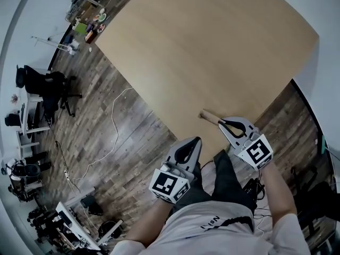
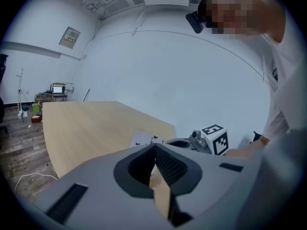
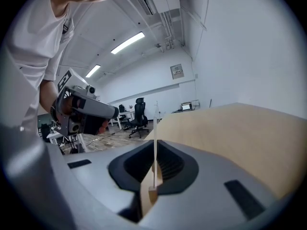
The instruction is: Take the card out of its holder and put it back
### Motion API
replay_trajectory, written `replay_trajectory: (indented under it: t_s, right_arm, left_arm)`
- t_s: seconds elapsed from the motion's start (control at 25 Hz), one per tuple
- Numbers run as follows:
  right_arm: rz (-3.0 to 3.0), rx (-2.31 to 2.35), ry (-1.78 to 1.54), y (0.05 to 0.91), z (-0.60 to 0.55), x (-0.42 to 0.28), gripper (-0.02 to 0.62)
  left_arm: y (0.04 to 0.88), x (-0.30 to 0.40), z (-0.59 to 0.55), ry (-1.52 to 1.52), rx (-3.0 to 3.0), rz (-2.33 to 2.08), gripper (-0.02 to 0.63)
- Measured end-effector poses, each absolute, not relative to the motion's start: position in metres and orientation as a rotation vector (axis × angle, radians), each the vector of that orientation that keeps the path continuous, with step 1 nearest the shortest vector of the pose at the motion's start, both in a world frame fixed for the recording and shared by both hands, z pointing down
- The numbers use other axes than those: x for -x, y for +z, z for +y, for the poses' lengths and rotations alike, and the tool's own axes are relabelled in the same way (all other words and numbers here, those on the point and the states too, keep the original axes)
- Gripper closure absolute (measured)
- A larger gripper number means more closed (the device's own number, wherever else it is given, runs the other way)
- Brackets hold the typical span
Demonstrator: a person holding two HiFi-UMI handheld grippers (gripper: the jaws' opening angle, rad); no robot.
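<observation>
In the head view the wooden holder lies on the light surface, close to its near edge. The right hand-held gripper has one end of the holder in its jaws. The left hand-held gripper is apart from the holder, off the near edge of the surface, with nothing sticking out beyond its tips. I cannot make out the card from above.

In the left gripper view the jaws meet at the tips. A tan patch shows in the slit below them, and I cannot say what it is – I judge this hand-held gripper to be closed and empty. Beyond it the card shows its white face with small black figures. It stands just beside the tip of the right hand-held gripper, where the holder should be.

In the right gripper view the jaws are closed around the holder. The card rises from the holder as a thin white line, edge-on, exactly between the two pads. I cannot tell if the pads also press the card itself.

My judgement is that the card sits in its holder and no hand-held gripper pulls on it – either the removal is not begun, or the card is already returned. These pictures alone do not decide which.
</observation>
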State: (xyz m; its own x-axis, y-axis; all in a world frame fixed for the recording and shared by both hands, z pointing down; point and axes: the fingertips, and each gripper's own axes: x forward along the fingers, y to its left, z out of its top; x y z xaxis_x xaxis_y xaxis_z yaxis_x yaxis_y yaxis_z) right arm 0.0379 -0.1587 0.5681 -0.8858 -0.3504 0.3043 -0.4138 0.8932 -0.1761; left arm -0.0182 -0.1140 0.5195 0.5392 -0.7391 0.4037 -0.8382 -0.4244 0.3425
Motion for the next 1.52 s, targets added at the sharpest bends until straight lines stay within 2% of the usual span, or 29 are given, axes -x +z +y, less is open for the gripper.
replay_trajectory:
  t_s: [0.52, 0.96, 1.52]
  right_arm:
    - [-2.813, -0.862, 0.433, 0.483, -0.165, -0.046, 0.569]
    - [-2.851, -1.053, 0.395, 0.370, -0.139, -0.032, 0.569]
    - [-2.860, -1.210, 0.352, 0.292, -0.079, 0.004, 0.569]
  left_arm:
    - [0.470, 0.028, -0.110, 0.196, -2.351, -1.237, 0.591]
    - [0.396, 0.050, -0.091, 0.127, -2.457, -1.161, 0.591]
    - [0.318, 0.084, -0.046, 0.023, -2.591, -1.056, 0.592]
